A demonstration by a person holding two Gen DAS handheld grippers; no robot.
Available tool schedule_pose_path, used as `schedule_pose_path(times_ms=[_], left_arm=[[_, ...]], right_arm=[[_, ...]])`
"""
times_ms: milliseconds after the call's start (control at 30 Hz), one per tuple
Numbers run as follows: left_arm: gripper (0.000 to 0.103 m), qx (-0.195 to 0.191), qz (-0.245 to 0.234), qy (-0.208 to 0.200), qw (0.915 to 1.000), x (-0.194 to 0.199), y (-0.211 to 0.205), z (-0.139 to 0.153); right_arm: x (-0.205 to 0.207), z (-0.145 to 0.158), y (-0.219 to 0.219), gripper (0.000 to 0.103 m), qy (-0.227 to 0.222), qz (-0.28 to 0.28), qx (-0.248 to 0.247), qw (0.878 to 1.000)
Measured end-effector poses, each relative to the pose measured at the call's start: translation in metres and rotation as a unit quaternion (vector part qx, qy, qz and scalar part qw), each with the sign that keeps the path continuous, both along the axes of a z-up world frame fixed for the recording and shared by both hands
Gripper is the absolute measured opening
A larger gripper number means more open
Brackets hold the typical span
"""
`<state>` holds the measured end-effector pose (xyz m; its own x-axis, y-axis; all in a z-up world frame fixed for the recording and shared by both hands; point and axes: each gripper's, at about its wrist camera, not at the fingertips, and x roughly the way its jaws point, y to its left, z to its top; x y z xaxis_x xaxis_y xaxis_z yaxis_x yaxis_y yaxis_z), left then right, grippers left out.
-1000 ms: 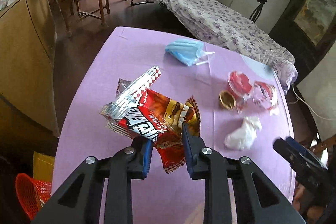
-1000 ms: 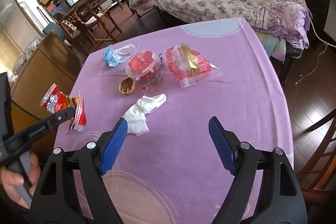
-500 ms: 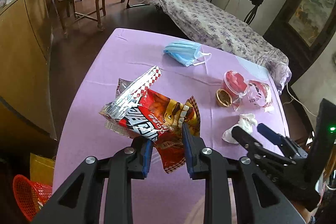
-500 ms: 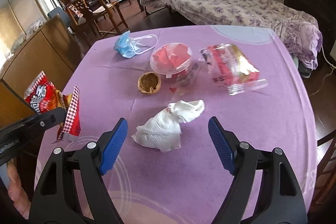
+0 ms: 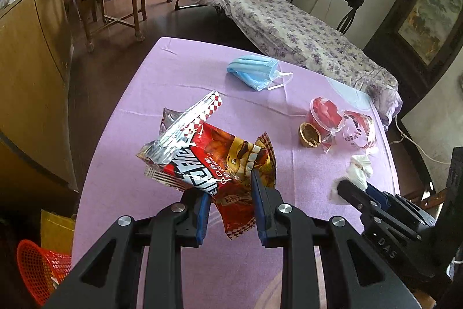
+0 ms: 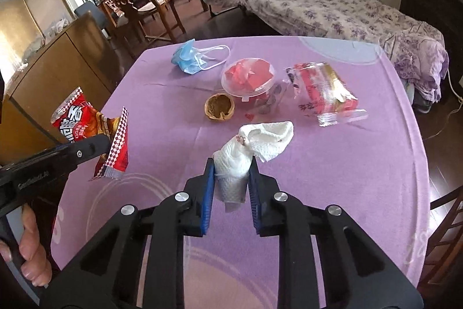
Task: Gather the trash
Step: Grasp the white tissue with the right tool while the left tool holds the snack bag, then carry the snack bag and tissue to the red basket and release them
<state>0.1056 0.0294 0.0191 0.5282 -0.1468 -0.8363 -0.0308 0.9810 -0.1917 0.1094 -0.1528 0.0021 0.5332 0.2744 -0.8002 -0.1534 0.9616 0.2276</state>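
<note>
My left gripper (image 5: 230,187) is shut on a red snack bag (image 5: 214,155), held up over the purple tablecloth (image 5: 173,83). From the right wrist view that bag (image 6: 86,123) hangs at the left in the left gripper (image 6: 95,145). My right gripper (image 6: 231,173) has closed on a crumpled white tissue (image 6: 249,144), with the pads pressing its near end. In the left wrist view the tissue (image 5: 357,170) shows at the right gripper's tip (image 5: 350,188).
On the cloth lie a blue face mask (image 6: 191,57), a walnut shell (image 6: 219,107), a clear cup with red wrappers (image 6: 249,77) and a red-and-gold packet (image 6: 321,89). A red mesh basket (image 5: 37,268) stands on the floor left of the table. A bed (image 6: 332,10) lies beyond.
My right gripper moved forward over the white tissue and its jaws closed on it. The left gripper kept still with the snack bag.
</note>
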Motion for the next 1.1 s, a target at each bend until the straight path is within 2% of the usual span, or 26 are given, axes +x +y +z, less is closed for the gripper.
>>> schedule_pose_path(times_ms=[267,633,900,1100], left_arm=[[0.026,-0.008,0.005,-0.013,0.9999,-0.009,-0.002,0.007],[0.026,-0.017,0.011,-0.016,0.9997,-0.051,0.008,0.014],[0.026,-0.023,0.026,-0.037,0.9987,-0.085,0.03,0.03],[0.026,-0.03,0.054,-0.053,0.9967,-0.117,0.062,0.042]], right_arm=[[-0.014,0.008,-0.005,0.023,-0.003,-0.002,0.013,1.0],[-0.044,0.014,0.002,0.023,-0.004,0.001,0.022,1.0],[-0.076,0.014,0.007,0.023,0.001,0.006,0.031,1.0],[-0.094,0.023,0.035,0.023,0.001,0.042,0.024,0.999]])
